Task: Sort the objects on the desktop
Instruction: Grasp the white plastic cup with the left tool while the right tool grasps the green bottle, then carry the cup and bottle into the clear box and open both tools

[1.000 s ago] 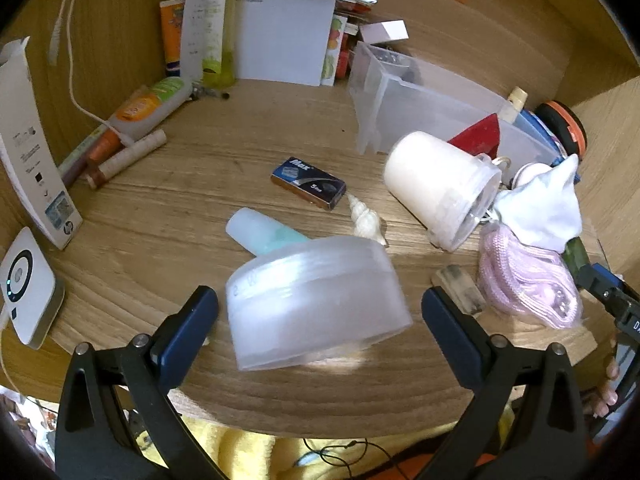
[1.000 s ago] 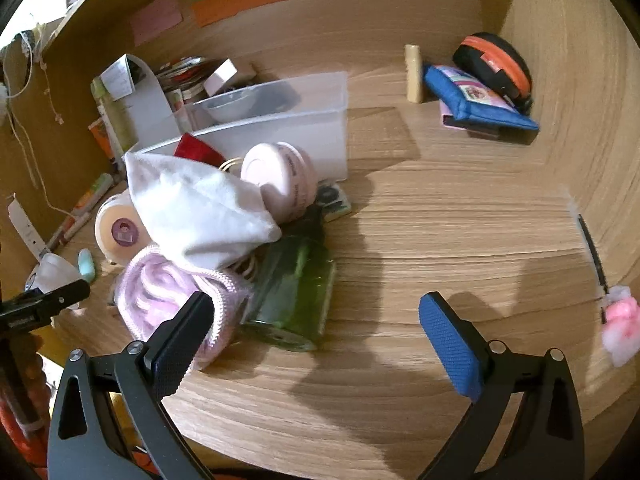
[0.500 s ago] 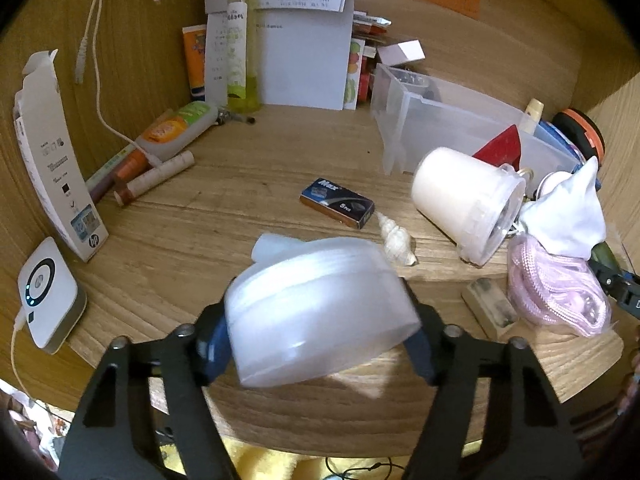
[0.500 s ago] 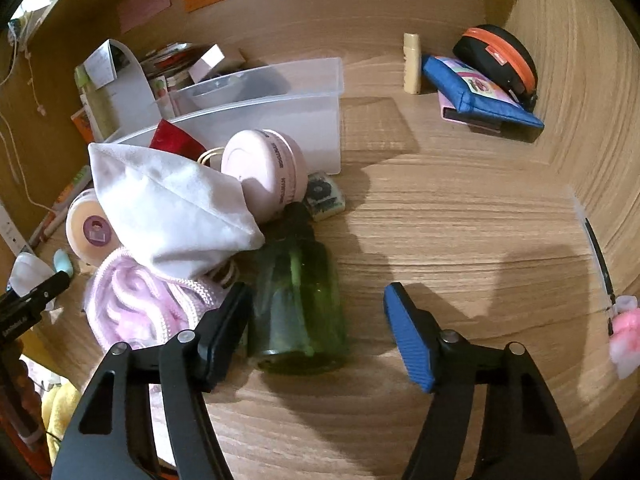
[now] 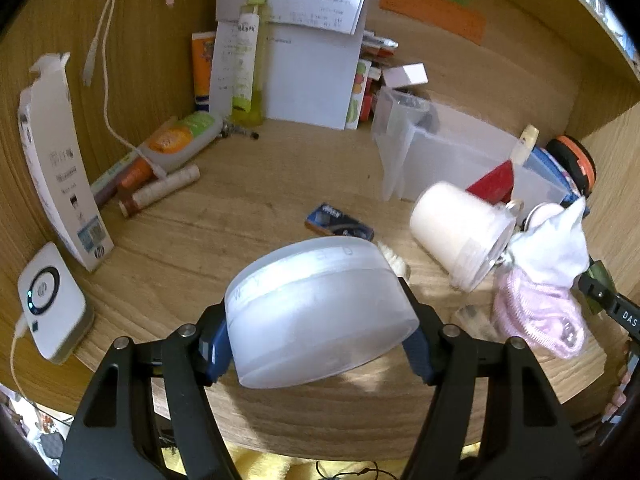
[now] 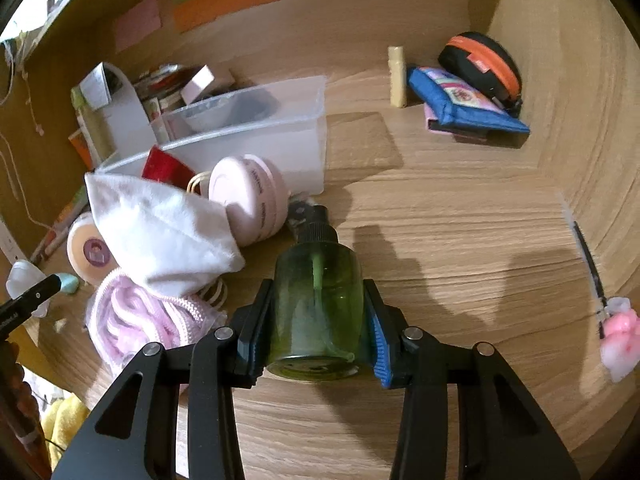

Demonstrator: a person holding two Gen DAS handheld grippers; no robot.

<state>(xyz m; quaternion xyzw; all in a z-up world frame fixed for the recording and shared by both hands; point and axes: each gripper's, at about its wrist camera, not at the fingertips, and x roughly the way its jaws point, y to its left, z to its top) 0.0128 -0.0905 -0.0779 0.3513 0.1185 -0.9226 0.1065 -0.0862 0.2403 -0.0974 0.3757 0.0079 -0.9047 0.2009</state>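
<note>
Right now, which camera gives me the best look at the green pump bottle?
The right wrist view: the green pump bottle fills the centre, lying between the right gripper pads, whose jaws are closing on it, black pump pointing away. The left wrist view shows only a dark green sliver at the far right edge, behind the white cloth.

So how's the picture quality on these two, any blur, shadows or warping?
Left wrist view: fisheye bends the desk edge, and the white cup is motion-smeared. Right wrist view: dark jaw shadows fall on the wood beyond the sharp green bottle; the pink eraser is blurred.
</note>
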